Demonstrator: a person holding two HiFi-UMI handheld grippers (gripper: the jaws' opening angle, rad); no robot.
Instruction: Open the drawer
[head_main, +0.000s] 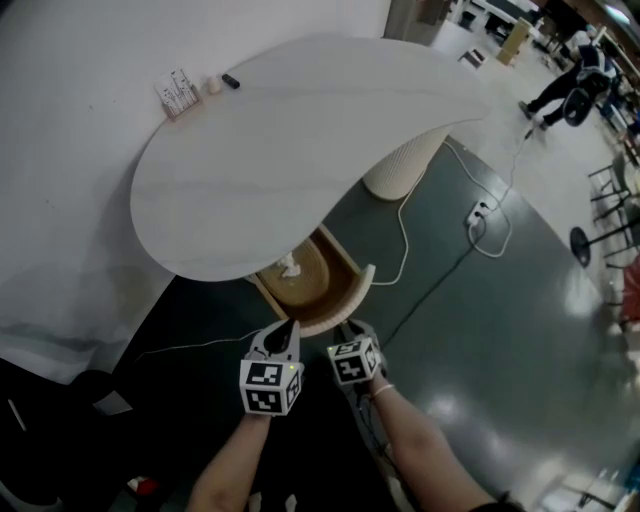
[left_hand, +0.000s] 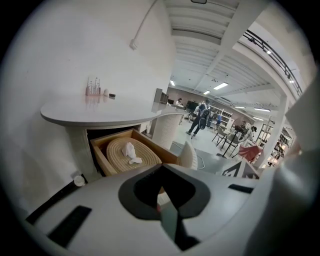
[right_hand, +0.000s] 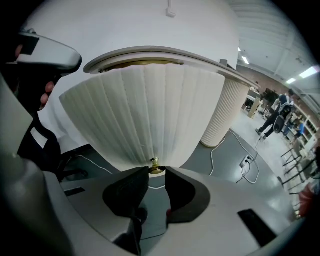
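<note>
The right gripper is clenched on the small brass knob, which sits between its two jaw tips at the lower edge of the drawer's fluted white front. In the head view this right gripper is at the near, curved end of the drawer, with the left gripper just beside it. The left gripper has its jaws together with nothing between them, and it points toward the drawer's open inside without holding anything. The drawer stands pulled out from under the near edge of the white table top, and its wooden walls show. In it lies an oval woven basket with a crumpled white cloth on it, near the drawer's back end. At the far left edge of the table top stand a small rack, a little white object and a black one, close together. A fluted pedestal carries the table top on the right. On the dark floor a white cable runs from the pedestal's foot, with a power strip near it.
</note>
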